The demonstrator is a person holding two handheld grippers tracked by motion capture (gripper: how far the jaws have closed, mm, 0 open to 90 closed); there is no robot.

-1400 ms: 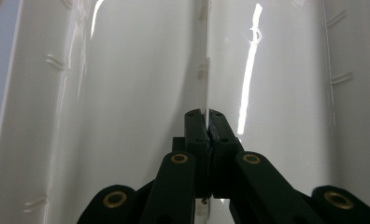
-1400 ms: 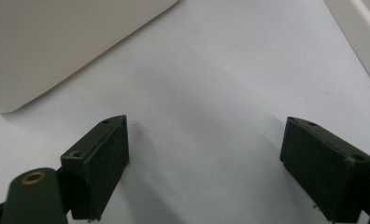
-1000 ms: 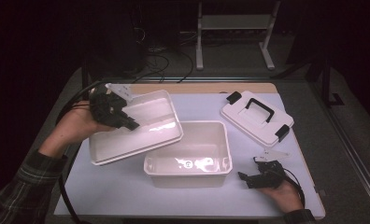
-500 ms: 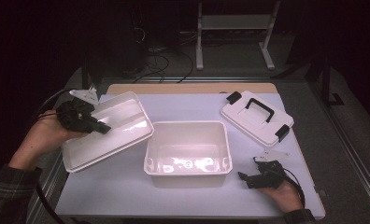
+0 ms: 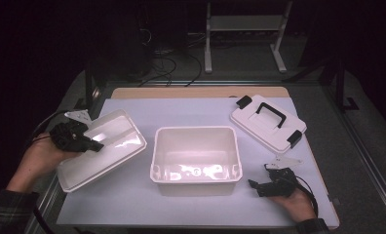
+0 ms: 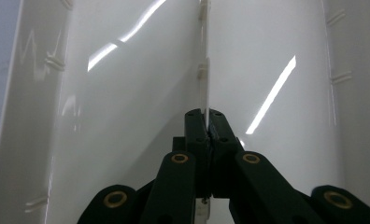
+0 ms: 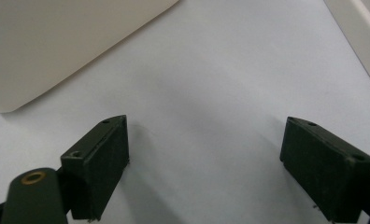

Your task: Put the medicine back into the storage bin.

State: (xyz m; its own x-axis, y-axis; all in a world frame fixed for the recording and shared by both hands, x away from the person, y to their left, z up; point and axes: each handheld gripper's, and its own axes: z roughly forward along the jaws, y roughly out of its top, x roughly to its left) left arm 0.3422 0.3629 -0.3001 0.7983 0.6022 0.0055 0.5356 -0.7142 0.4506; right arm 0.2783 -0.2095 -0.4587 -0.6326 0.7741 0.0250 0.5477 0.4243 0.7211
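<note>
The inner tray (image 5: 103, 148) hangs tilted at the table's left edge, left gripper (image 5: 91, 145) clamped on its divider; it's clear of the bin (image 5: 196, 153), not set down. Right gripper (image 5: 259, 186) rests wide open, empty.

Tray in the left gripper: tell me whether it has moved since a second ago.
Yes. The tray, gripped by the left gripper, has moved left, off the bin, and now sits beside it at the table's left edge.
</note>
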